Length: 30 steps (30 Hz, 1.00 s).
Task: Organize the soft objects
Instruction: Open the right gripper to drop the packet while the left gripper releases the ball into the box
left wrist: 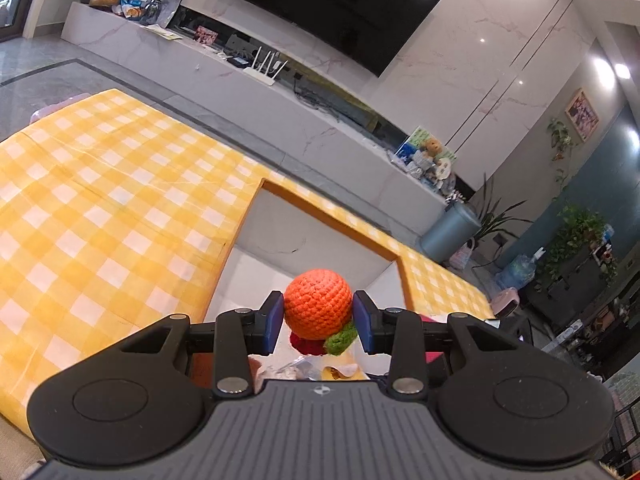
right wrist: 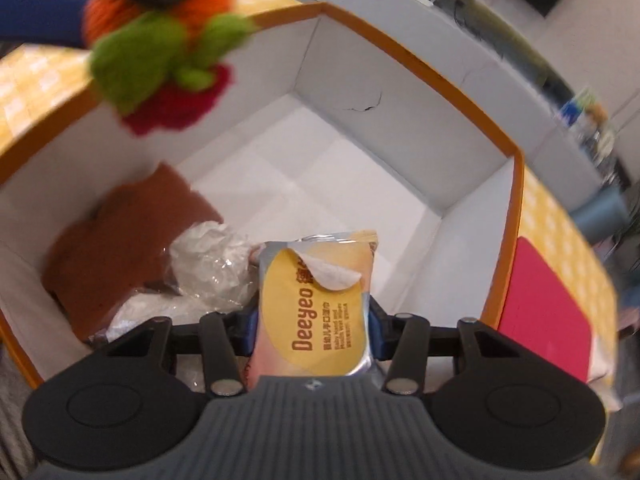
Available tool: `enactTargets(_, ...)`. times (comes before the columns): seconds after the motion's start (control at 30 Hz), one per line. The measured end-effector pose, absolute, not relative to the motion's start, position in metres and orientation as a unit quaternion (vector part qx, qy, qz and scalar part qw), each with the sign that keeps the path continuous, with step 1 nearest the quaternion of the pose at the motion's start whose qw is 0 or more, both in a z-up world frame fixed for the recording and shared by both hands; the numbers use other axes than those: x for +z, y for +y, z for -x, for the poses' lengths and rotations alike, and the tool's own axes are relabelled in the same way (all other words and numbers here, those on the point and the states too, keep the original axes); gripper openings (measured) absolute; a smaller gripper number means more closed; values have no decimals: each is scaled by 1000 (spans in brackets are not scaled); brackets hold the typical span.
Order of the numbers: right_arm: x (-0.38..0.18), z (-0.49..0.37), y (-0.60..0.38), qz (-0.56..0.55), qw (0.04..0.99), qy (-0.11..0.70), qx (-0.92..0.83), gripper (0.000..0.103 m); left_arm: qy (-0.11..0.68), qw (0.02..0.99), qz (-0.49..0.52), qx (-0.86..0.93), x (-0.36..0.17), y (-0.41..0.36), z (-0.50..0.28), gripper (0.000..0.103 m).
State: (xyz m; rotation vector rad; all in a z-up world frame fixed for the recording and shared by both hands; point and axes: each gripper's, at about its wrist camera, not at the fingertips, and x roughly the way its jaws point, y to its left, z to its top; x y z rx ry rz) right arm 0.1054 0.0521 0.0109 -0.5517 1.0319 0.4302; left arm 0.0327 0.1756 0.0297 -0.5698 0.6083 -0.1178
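Between the blue pads of the left tongs [left wrist: 319,318] a crocheted orange ball [left wrist: 318,304] is gripped, with a green leaf [left wrist: 340,339] and a dark red tuft [left wrist: 306,345] hanging beneath it; it is held above the open box [left wrist: 256,232], whose rim is orange and whose walls are white. Only the far inner walls of the box are given by the left wrist view, along with the yellow checked cloth [left wrist: 100,200] on the counter around it, a wall-mounted television [left wrist: 332,8] and a white router [left wrist: 266,68] on the long shelf behind. The floor of the box [right wrist: 400,120] is shown by the right wrist view alone: a brown cloth [right wrist: 120,236] and crumpled clear plastic [right wrist: 212,264] are seen lying in its left part, and a pink flat item [right wrist: 544,304] is seen outside the right wall. The right tongs [right wrist: 314,320] are closed on a pack of Deeyeo wet wipes [right wrist: 316,304], held over the near part of the box. Its long axis is set along the fingers, pointing forward and down into the box, with the label flap [right wrist: 332,272] peeled partly back at the far end. The crocheted toy [right wrist: 160,60] is seen again, blurred, at the upper left of this view, with its leaves and red tuft turned toward the camera.
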Motion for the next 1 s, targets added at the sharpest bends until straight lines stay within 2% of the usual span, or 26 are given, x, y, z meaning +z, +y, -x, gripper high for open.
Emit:
enactTargets(0.13, 10, -117, 41, 211, 808, 508, 212, 49, 289, 913, 281, -67, 30, 176, -33, 43)
enactTargets(0.27, 8, -115, 42, 225, 805, 508, 208, 50, 295, 913, 273, -65, 29, 172, -35, 43)
enactTargets(0.37, 13, -104, 51, 248, 810, 491, 202, 54, 297, 913, 270, -67, 27, 171, -37, 43)
enactTargets(0.47, 18, -90, 54, 278, 812, 469, 206, 65, 298, 913, 270, -70, 26, 173, -37, 43)
enactTargets(0.53, 26, -82, 49, 290, 826, 440, 199, 85, 298, 913, 269, -68, 26, 173, -37, 43)
enactTargets(0.6, 38, -73, 41, 287, 839, 413, 210, 96, 299, 912, 274, -66, 25, 174, -38, 43)
enactTargets(0.83, 73, -61, 19, 241, 861, 383, 232, 97, 292, 918, 262, -60, 30, 170, -39, 43)
enactTargets(1.0, 84, -58, 4, 224, 880, 355, 223, 97, 265, 939, 211, -56, 51, 153, -42, 43)
